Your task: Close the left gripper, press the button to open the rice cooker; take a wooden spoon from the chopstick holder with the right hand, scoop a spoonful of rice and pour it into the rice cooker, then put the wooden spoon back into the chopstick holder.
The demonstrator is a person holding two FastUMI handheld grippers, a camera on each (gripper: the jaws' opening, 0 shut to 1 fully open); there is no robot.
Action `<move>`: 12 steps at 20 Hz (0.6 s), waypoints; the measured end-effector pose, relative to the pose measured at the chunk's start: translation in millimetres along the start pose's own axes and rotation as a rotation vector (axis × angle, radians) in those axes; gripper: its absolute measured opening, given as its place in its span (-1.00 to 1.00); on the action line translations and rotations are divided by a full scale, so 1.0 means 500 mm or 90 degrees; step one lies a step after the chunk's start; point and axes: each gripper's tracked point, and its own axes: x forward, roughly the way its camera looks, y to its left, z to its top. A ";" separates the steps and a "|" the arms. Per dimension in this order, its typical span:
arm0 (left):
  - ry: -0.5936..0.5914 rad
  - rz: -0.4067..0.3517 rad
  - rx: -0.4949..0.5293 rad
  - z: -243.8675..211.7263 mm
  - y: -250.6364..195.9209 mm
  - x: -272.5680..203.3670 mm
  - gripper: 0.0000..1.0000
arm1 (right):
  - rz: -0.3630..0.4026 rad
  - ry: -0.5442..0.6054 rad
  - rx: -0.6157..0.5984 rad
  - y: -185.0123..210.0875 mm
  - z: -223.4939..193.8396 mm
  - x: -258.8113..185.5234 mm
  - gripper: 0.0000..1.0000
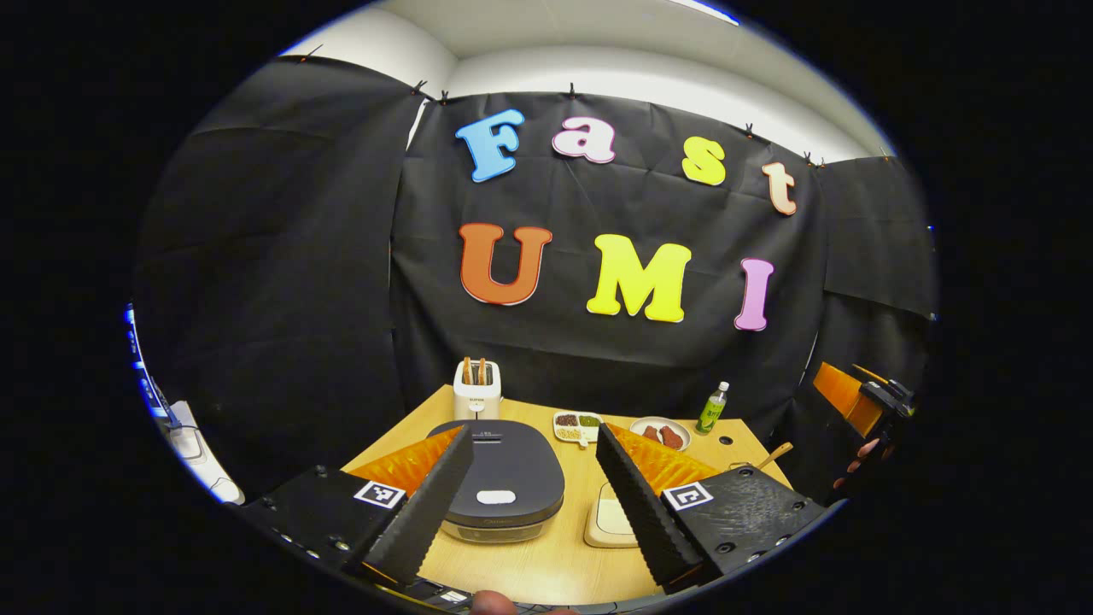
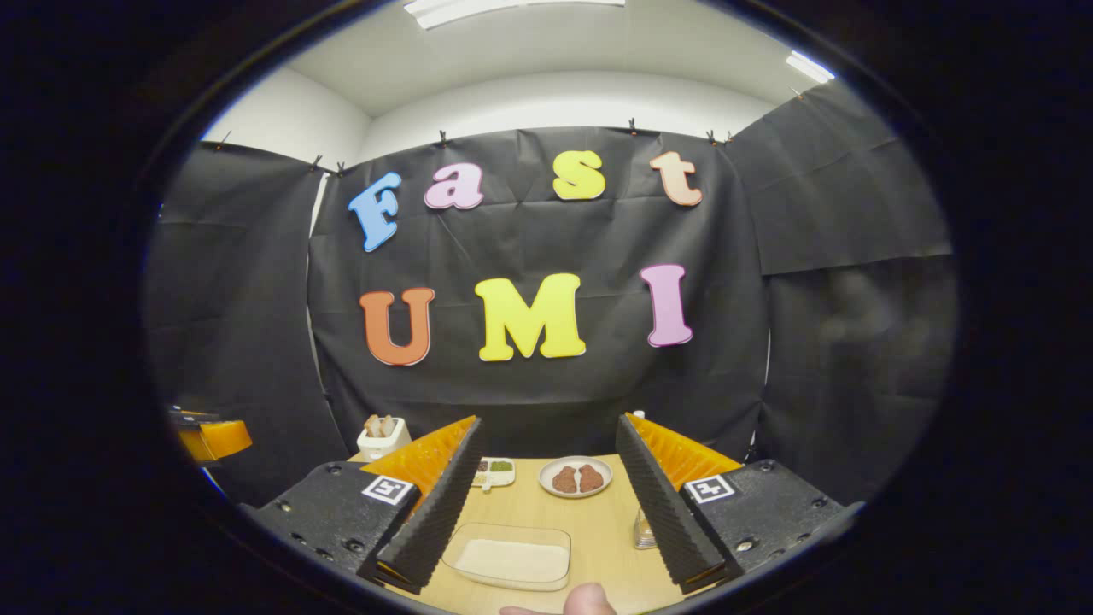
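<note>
The dark grey rice cooker [image 1: 504,470] stands on the wooden table with its lid down and a pale button [image 1: 495,496] at its front. My left gripper [image 1: 534,431] hovers above and in front of it, open, with nothing between the fingers. A clear tray of rice [image 2: 511,557] lies low between the open fingers of my right gripper [image 2: 548,420]. The chopstick holder [image 2: 642,530] peeks out beside the right finger. A wooden spoon handle [image 1: 773,457] sticks up at the table's right. The rice tray [image 1: 608,517] sits right of the cooker.
A white toaster [image 1: 476,395] with bread stands behind the cooker. A divided dish [image 1: 577,425], a plate of brown food [image 2: 575,477] and a green bottle [image 1: 712,408] line the far edge. The other gripper [image 1: 862,397] and a hand are at the right.
</note>
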 end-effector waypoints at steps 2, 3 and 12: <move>0.040 0.002 -0.004 -0.024 0.010 0.013 0.89 | 0.000 0.002 0.006 -0.004 -0.005 0.006 0.97; 0.060 -0.001 -0.006 -0.035 0.014 0.022 0.89 | -0.002 0.004 0.008 -0.008 -0.008 0.011 1.00; 0.239 -0.012 -0.032 -0.121 0.055 0.129 0.39 | -0.042 0.012 0.011 -0.078 -0.018 0.019 1.00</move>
